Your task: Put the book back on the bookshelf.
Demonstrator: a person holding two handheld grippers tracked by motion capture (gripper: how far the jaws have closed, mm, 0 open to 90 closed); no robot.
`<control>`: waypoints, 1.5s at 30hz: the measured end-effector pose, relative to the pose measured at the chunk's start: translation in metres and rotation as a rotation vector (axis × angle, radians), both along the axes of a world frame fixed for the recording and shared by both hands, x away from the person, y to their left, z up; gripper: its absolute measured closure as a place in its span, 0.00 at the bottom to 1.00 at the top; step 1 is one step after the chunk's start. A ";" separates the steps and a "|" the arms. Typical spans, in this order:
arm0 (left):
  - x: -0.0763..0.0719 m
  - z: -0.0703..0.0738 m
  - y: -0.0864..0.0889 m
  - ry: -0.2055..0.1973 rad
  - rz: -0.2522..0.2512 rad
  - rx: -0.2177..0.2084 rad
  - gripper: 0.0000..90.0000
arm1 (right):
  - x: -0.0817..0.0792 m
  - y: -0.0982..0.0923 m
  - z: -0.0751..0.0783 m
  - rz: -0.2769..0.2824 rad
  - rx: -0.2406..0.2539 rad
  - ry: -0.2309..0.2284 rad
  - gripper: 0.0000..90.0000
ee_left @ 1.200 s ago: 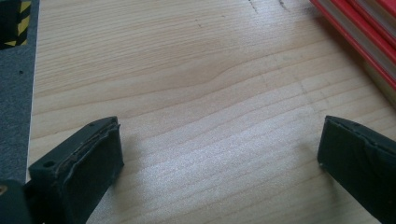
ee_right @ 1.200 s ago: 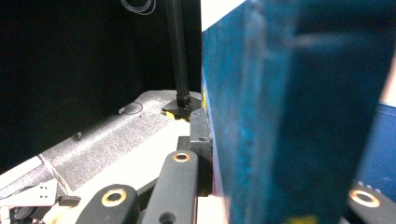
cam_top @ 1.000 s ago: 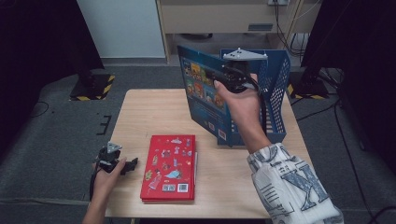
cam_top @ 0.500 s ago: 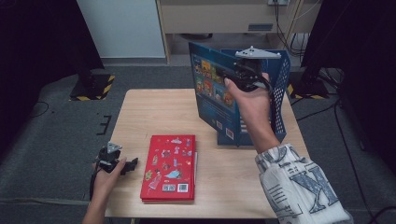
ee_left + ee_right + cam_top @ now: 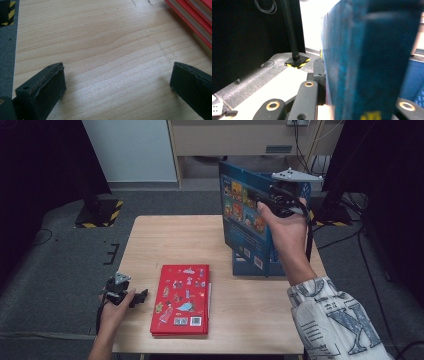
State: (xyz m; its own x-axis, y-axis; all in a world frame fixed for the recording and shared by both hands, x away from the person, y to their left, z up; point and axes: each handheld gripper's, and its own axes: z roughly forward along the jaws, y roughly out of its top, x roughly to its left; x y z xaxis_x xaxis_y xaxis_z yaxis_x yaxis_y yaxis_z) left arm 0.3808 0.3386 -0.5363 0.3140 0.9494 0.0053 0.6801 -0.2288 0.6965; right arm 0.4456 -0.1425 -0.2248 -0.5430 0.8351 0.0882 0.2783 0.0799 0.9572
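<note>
A blue picture book (image 5: 242, 215) stands upright above the back right of the table, with my right gripper (image 5: 272, 200) shut on its top edge. In the right gripper view the blue book (image 5: 362, 62) sits between the jaws of the right gripper (image 5: 362, 100), close to the lens and blurred. Behind it stands a blue mesh rack (image 5: 306, 195); the book and hand partly hide it. A red book (image 5: 182, 297) lies flat at the table's front middle. My left gripper (image 5: 137, 297) rests open at the front left edge, left of the red book (image 5: 192, 20), nothing between the jaws of the left gripper (image 5: 117, 85).
The wooden table (image 5: 170, 240) has bare room on its left and back left. Grey carpet surrounds it. Black stands with yellow-black striped bases (image 5: 102, 212) are on the floor at back left and back right. Cables (image 5: 305, 140) hang behind the rack.
My right gripper has carried the blue book to the right and slightly up, closer to the rack. The left gripper and the red book have stayed put.
</note>
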 end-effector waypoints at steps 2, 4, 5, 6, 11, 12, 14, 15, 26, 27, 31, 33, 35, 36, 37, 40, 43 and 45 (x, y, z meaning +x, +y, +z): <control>0.000 0.000 0.000 0.000 -0.002 0.000 0.00 | 0.000 -0.005 0.000 -0.009 0.003 0.004 0.91; 0.000 0.000 0.000 0.000 -0.003 0.001 0.00 | 0.000 -0.010 0.000 -0.021 0.003 0.010 0.91; 0.000 0.000 0.000 0.000 -0.003 0.000 0.00 | 0.000 -0.013 0.000 -0.027 0.003 0.012 0.92; 0.000 0.000 0.000 0.000 -0.003 0.000 0.00 | 0.000 -0.014 -0.001 -0.030 0.003 0.013 0.91; 0.000 0.000 -0.001 -0.003 -0.003 -0.003 0.00 | 0.000 -0.023 -0.001 -0.049 0.003 0.019 0.91; 0.000 0.000 -0.001 -0.003 -0.003 -0.003 0.00 | 0.000 -0.024 0.000 -0.054 0.002 0.020 0.91; 0.000 0.000 -0.001 -0.003 -0.003 -0.002 0.00 | 0.001 -0.027 0.000 -0.061 -0.001 0.019 0.91; 0.000 0.000 -0.001 -0.003 -0.004 -0.002 0.00 | 0.001 -0.028 0.000 -0.065 -0.003 0.019 0.91; 0.000 0.000 -0.002 -0.003 -0.010 -0.004 0.00 | 0.013 -0.034 -0.006 -0.112 -0.012 0.034 0.91; 0.000 0.000 -0.002 -0.003 -0.010 -0.004 0.00 | 0.015 -0.033 -0.007 -0.117 -0.009 0.035 0.91; 0.000 0.000 -0.002 -0.003 -0.015 -0.002 0.00 | 0.022 -0.031 -0.010 -0.136 -0.009 0.028 0.91; 0.000 0.000 -0.003 -0.001 -0.017 -0.001 0.00 | 0.025 -0.030 -0.012 -0.143 -0.014 0.025 0.91; 0.000 0.000 -0.003 -0.002 -0.019 -0.001 0.00 | 0.028 -0.028 -0.014 -0.154 -0.018 0.028 0.91; 0.000 0.000 -0.003 -0.002 -0.020 -0.001 0.00 | 0.030 -0.027 -0.015 -0.160 -0.018 0.029 0.91; 0.000 0.000 -0.003 -0.001 -0.021 -0.001 0.00 | 0.032 -0.026 -0.016 -0.167 -0.019 0.032 0.91; 0.000 0.000 -0.003 -0.001 -0.023 -0.001 0.00 | 0.037 -0.024 -0.017 -0.178 -0.015 0.030 0.91; 0.000 0.000 -0.003 -0.001 -0.024 -0.001 0.00 | 0.042 -0.022 -0.018 -0.179 -0.009 0.031 0.91; 0.000 0.000 -0.003 -0.002 -0.024 -0.001 0.00 | 0.044 -0.021 -0.019 -0.181 -0.005 0.033 0.91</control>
